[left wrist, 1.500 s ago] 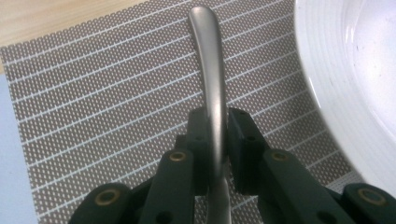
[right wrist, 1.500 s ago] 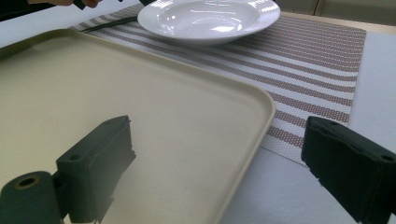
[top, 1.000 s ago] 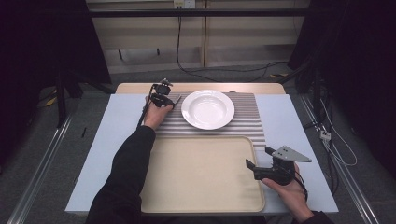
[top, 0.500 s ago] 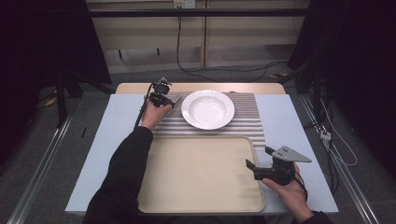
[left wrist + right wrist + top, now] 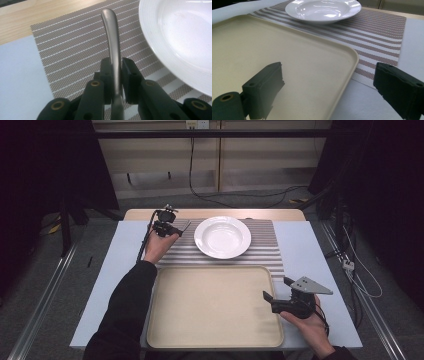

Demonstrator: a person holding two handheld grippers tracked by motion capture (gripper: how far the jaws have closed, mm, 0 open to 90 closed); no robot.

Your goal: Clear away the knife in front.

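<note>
My left gripper (image 5: 174, 230) hovers over the left end of the striped placemat (image 5: 260, 252), just left of the white deep plate (image 5: 222, 236). It is shut on a metal utensil handle (image 5: 112, 42), whose rounded end points away past the jaws. The utensil's working end is hidden below the jaws, so I cannot tell its kind. In the left gripper view (image 5: 115, 75) the plate (image 5: 180, 37) lies close on the right. My right gripper (image 5: 274, 294) rests at the right edge of the beige tray (image 5: 210, 305), jaws wide open (image 5: 329, 90) and nothing between them.
The tray (image 5: 262, 50) lies in front of the placemat (image 5: 382, 30) on a pale blue table cover (image 5: 315, 250). A strip of wooden tabletop (image 5: 215, 213) shows at the far edge. Cables trail on the floor behind the table.
My left gripper has risen a little and drifted slightly left with the utensil still in it. The right gripper has not moved.
</note>
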